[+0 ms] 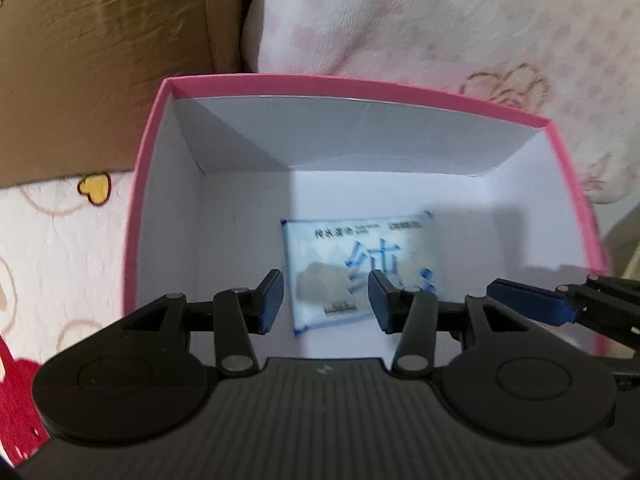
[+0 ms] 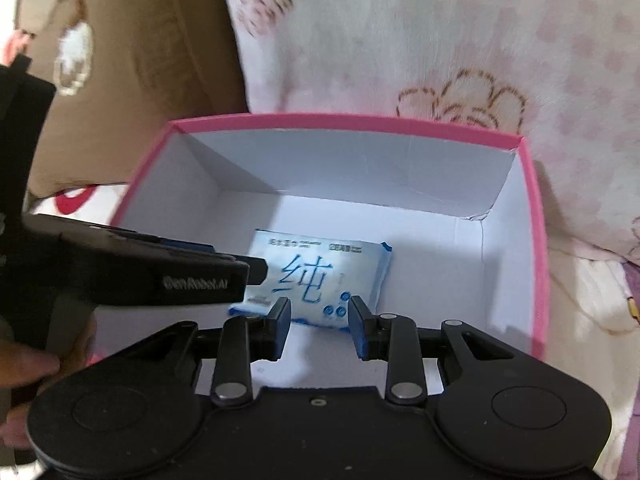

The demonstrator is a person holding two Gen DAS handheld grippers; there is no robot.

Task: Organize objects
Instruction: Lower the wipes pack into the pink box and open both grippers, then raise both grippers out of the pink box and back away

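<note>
A pink box [image 1: 352,88] [image 2: 348,122] with white inside walls stands open on the bedding. A blue and white wipes packet [image 1: 352,252] [image 2: 320,276] lies flat on its floor, near the front. My left gripper [image 1: 325,280] hangs over the packet, open, the pads clear of it; in the right wrist view the left gripper [image 2: 258,272] reaches in from the left above the packet's left end. My right gripper [image 2: 320,306] hovers over the packet's near edge, its jaws a little apart with nothing between them; the left wrist view catches the right gripper [image 1: 504,292] at the box's right wall.
A brown cardboard box [image 1: 100,60] [image 2: 140,60] stands behind the pink box on the left. Pink flowered bedding [image 1: 440,20] [image 2: 400,40] rises behind and to the right. A hand [image 2: 24,360] holds the left gripper at the lower left.
</note>
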